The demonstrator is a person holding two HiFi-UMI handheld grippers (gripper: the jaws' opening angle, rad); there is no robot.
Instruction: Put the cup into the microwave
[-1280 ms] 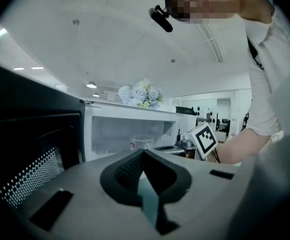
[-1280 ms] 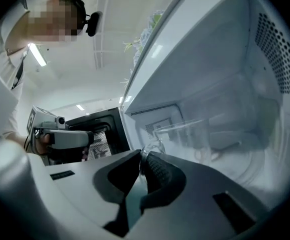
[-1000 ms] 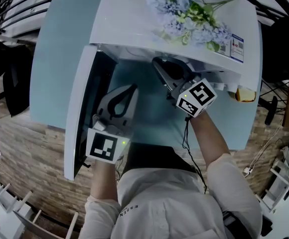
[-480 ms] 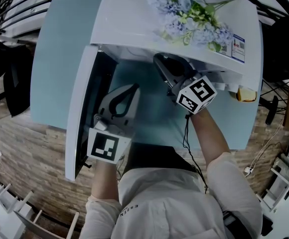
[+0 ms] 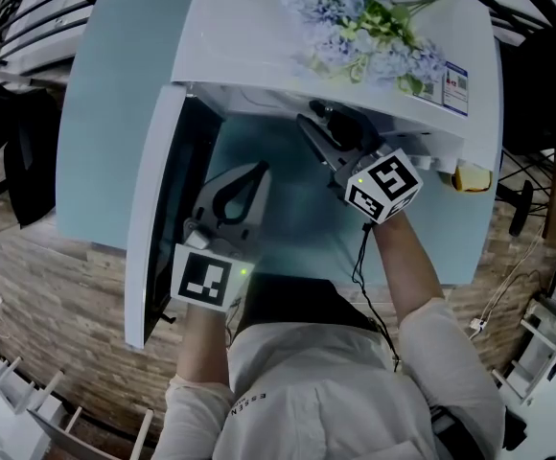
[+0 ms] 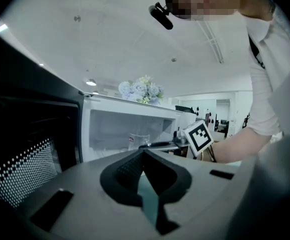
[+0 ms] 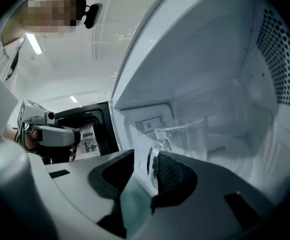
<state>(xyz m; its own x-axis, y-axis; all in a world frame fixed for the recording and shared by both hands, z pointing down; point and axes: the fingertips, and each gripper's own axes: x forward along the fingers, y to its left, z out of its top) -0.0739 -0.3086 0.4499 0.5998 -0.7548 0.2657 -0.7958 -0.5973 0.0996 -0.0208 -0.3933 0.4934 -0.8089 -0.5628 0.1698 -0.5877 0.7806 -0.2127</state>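
The cup (image 7: 185, 136) is standing on the floor of the microwave (image 7: 225, 59), so by our reading the placing itself is done and we're at the let-go. Our right gripper (image 7: 145, 157) has its jaws narrowly apart and grips nothing. The cup's handle (image 7: 152, 165) shows in the gap, just beside the right-hand pad, and we can't tell whether they touch. The clear glass cup is upright, long axis vertical and mouth up, with the handle pointing back out of the opening towards us. Our left gripper (image 6: 142, 153) hangs outside, near the open door (image 5: 158, 209), jaws pressed together on nothing. Next, we reckon, comes a straight pull back with the right gripper, keeping the pad off that handle so the cup doesn't twist or tip, and then the door wants swinging closed.
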